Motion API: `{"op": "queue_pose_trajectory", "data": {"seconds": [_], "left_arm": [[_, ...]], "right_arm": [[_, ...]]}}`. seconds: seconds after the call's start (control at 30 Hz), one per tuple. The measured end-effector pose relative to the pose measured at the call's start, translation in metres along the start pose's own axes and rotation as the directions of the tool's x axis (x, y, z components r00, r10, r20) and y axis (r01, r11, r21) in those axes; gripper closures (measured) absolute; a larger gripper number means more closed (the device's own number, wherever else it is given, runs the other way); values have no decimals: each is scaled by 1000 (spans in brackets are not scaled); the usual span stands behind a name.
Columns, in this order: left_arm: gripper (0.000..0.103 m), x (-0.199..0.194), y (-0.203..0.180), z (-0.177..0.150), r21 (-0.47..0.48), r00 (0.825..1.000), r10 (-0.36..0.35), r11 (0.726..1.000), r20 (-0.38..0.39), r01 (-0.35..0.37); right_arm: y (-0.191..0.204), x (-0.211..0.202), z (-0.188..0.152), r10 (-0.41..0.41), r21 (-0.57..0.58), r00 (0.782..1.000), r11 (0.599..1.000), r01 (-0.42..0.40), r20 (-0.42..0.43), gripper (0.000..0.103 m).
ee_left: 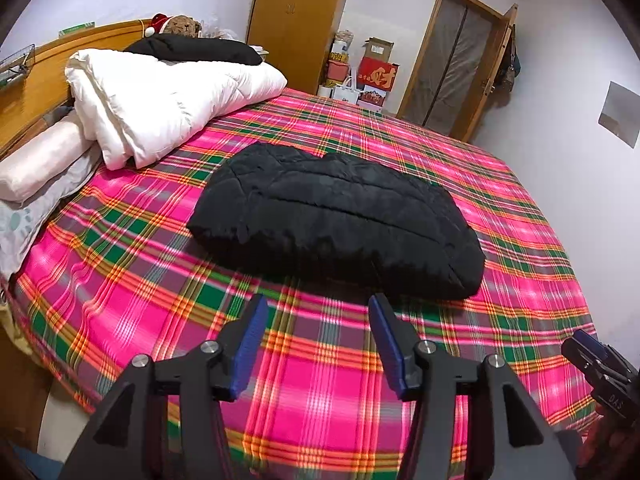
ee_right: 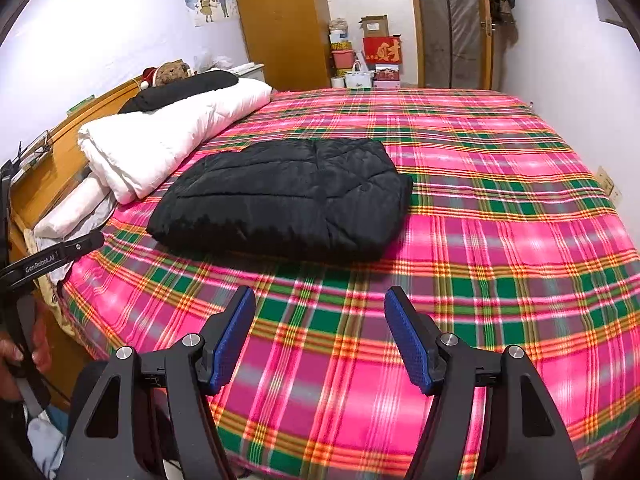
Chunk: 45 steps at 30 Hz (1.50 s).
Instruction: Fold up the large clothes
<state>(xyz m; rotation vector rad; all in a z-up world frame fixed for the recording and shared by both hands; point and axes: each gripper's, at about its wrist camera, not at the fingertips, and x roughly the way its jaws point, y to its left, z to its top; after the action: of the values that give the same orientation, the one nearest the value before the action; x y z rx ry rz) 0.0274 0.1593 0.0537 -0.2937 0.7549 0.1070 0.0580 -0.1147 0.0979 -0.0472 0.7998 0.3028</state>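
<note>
A black quilted jacket (ee_left: 336,216) lies folded into a thick rectangle on the pink plaid bed sheet (ee_left: 320,380); it also shows in the right wrist view (ee_right: 288,196). My left gripper (ee_left: 318,304) is open and empty, held above the sheet just short of the jacket's near edge. My right gripper (ee_right: 320,296) is open and empty, also above the sheet, in front of the jacket's near edge. The right gripper's tip shows at the lower right of the left wrist view (ee_left: 580,344).
A folded white duvet (ee_left: 160,96) with a black garment (ee_left: 196,48) on top lies by the wooden headboard (ee_left: 36,80), with pillows (ee_left: 40,168) beside it. A wardrobe (ee_left: 296,20), boxes (ee_left: 376,68) and a door (ee_left: 452,60) stand beyond the bed.
</note>
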Motion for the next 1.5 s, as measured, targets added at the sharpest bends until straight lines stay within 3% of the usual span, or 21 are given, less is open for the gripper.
{"op": "queue_pose_trajectory", "data": {"seconds": [0.4,0.7,1.5], "left_arm": [[48,-20,-20,-32,81,1000,28,996,-9,-27],[48,-16,-16,-39,88,997,72,994,-22,-70],[48,-14,-12,-38,88,998,60,994,-25,-58]], "right_arm": [[11,-15,-26,-22,-19,1000,1000,22,-8,35],[25,-10,-28,-19,-61,999,998,17,-27,35],[30,-2,-26,-13,-59,998,998,10,-59,35]]}}
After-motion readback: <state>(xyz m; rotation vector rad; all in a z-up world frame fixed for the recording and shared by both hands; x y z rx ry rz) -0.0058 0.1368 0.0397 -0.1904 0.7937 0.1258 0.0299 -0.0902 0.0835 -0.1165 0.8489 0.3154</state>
